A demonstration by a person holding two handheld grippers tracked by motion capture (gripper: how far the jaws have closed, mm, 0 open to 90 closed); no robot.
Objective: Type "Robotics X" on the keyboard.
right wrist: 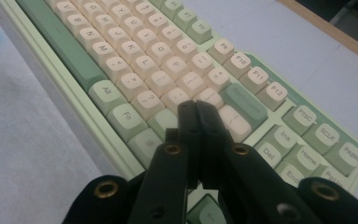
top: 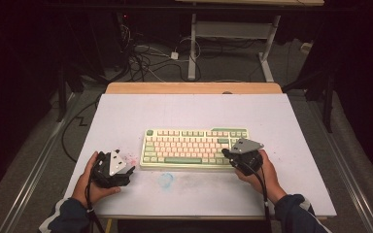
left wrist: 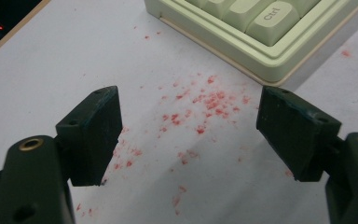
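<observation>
The keyboard [top: 195, 148] lies at the centre of the white table [top: 126, 116], its long axis running from 9 o'clock to 3 o'clock in the high view. The right gripper [right wrist: 196, 112] hovers over the keyboard's 3 o'clock end with its jaws fully closed on nothing, tips above the keys near the Enter column, so it is judged the nearer tool for a key press. The left gripper [top: 128, 171] rests off the keyboard's 8 o'clock corner, jaws wide apart and empty above red specks [left wrist: 205, 105].
</observation>
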